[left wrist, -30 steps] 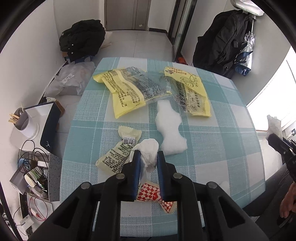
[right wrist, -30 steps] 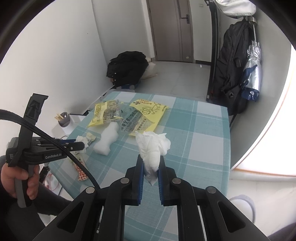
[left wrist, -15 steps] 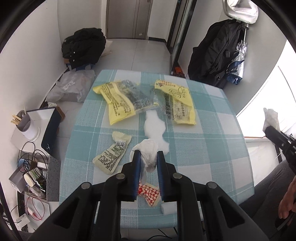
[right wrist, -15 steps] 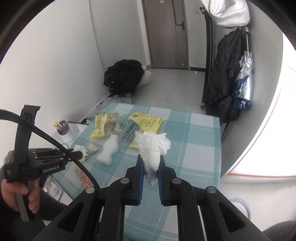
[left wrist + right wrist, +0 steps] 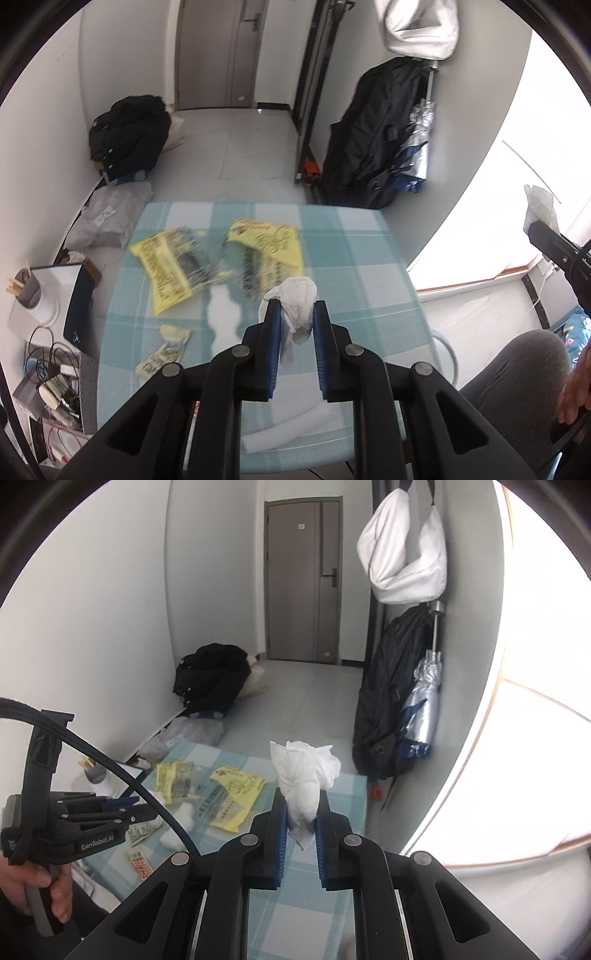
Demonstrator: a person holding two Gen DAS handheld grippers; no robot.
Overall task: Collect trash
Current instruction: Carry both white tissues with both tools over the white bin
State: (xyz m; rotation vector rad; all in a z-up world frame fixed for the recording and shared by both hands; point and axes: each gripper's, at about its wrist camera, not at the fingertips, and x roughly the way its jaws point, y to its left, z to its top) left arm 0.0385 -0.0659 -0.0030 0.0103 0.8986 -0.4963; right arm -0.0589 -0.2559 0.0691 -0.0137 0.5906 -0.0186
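We have the left gripper (image 5: 294,325) raised above the near part of the tabletop (image 5: 354,254), which is covered in a teal-and-white checked cloth. Its fingers (image 5: 271,332) pinch a crumpled white paper tissue (image 5: 295,299), whose loose end hangs down between the blue pads. The right gripper (image 5: 300,814) is lifted too, and its fingers (image 5: 280,819) clamp a second crumpled white tissue wad (image 5: 303,775) that stands up above the pads. In the left wrist view that right gripper shows at the far right edge, off past the tabletop's right side, with its tissue at the tip.

More trash lies on the cloth. Two yellow printed plastic wrappers sit toward the far side: one on the left (image 5: 168,266) and one just right of it (image 5: 269,243), both blurred. Between and in front of them lies a long white foam-like piece (image 5: 221,321). A small pale printed sachet (image 5: 164,354) lies at the near left. In the right wrist view a small red-and-white checked packet (image 5: 138,862) lies by the near left edge.

On the floor beyond the tabletop we see a black bag (image 5: 127,134) against the left wall. A black backpack (image 5: 388,698) and a folded silver umbrella (image 5: 424,705) hang on the right. A hand (image 5: 33,890) grips the left gripper's handle.
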